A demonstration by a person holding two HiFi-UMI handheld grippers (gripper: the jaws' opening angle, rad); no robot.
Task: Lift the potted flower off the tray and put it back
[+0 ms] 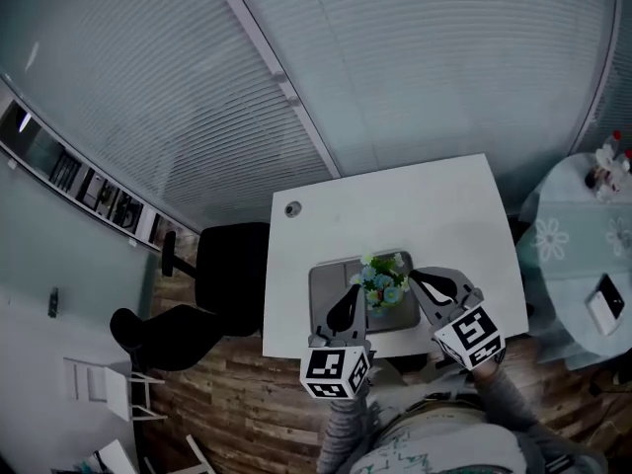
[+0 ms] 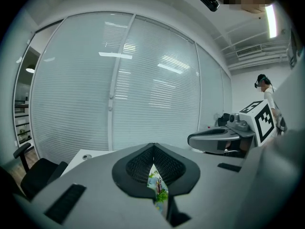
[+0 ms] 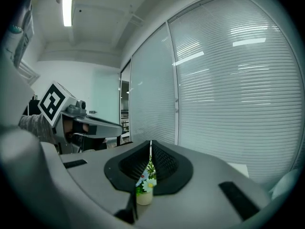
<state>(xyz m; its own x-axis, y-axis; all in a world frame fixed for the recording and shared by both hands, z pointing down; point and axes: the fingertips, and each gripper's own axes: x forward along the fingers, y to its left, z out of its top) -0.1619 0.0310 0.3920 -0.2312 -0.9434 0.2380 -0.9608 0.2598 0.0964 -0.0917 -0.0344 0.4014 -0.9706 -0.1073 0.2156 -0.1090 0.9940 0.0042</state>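
A small potted flower with green leaves and pale blooms stands on a grey tray near the front edge of a white table. My left gripper is just left of the plant and my right gripper is just right of it, both shut and holding nothing. In the left gripper view a sliver of the flower shows beyond the closed jaws. In the right gripper view the flower and its cream pot show beyond the closed jaws, with the left gripper at the left.
A black office chair stands left of the table. A round grommet sits at the table's far left corner. A second table with a floral cloth is at the right. Blinds cover the glass wall behind.
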